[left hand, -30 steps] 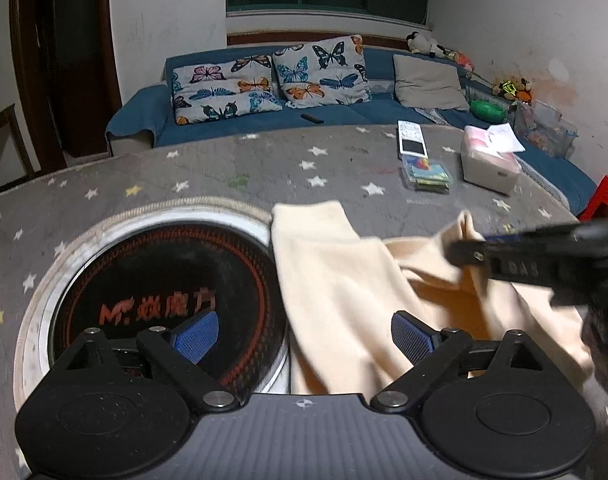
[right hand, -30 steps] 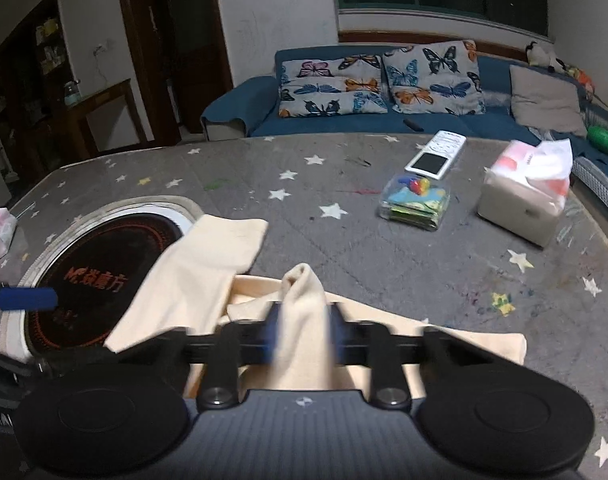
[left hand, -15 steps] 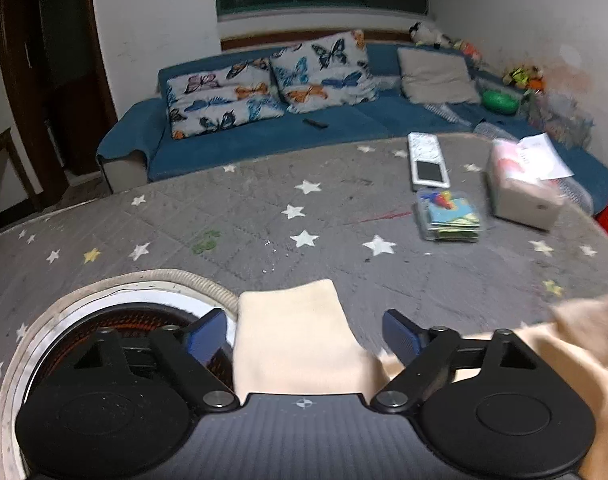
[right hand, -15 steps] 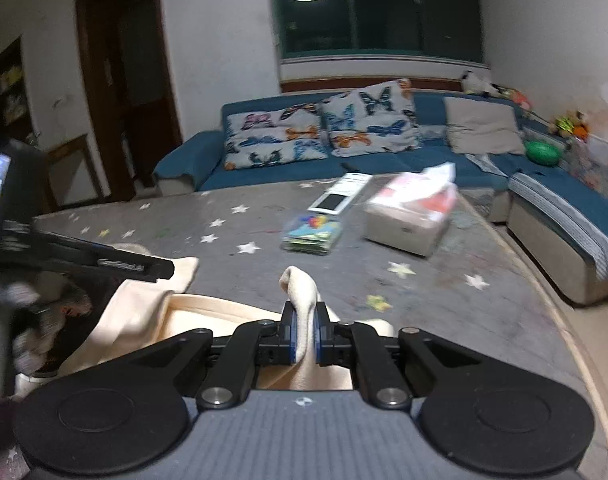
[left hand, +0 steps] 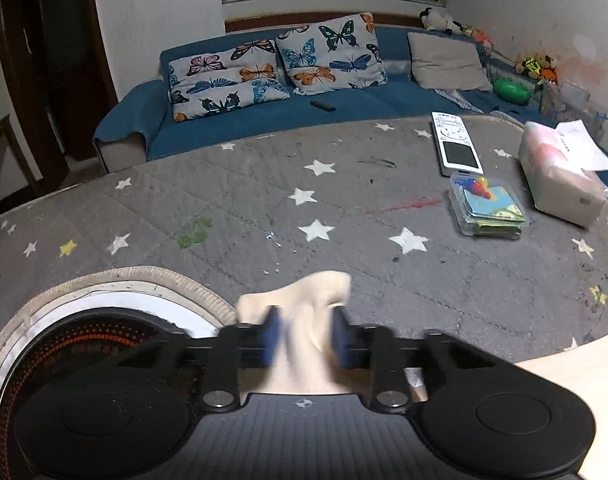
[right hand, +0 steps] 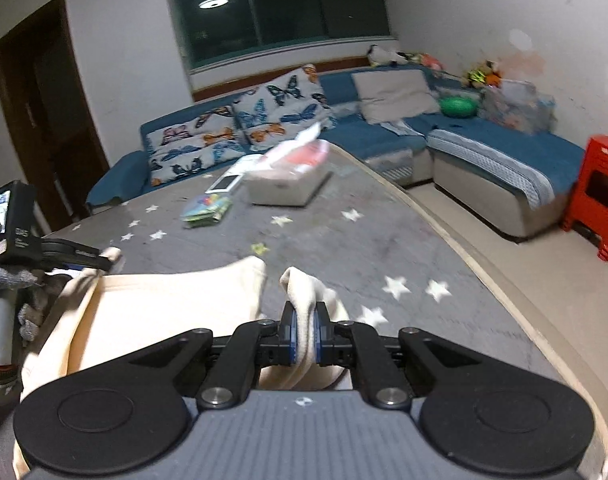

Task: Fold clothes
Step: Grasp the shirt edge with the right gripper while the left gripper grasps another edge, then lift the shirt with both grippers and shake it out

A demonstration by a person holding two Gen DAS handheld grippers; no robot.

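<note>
My right tool grips a bunched fold of the cream garment tight between its blue pads, lifted over the star-patterned grey tabletop. My left tool, blurred, appears clamped on another corner of the same cloth beside the round inset burner; a tissue box sits well apart

Dim indoor light — a ceiling lamp glares in the dark window. Fisheye bending darkens the corners. Motion blur smears the left gripper's fingers and the tissue box.
</note>
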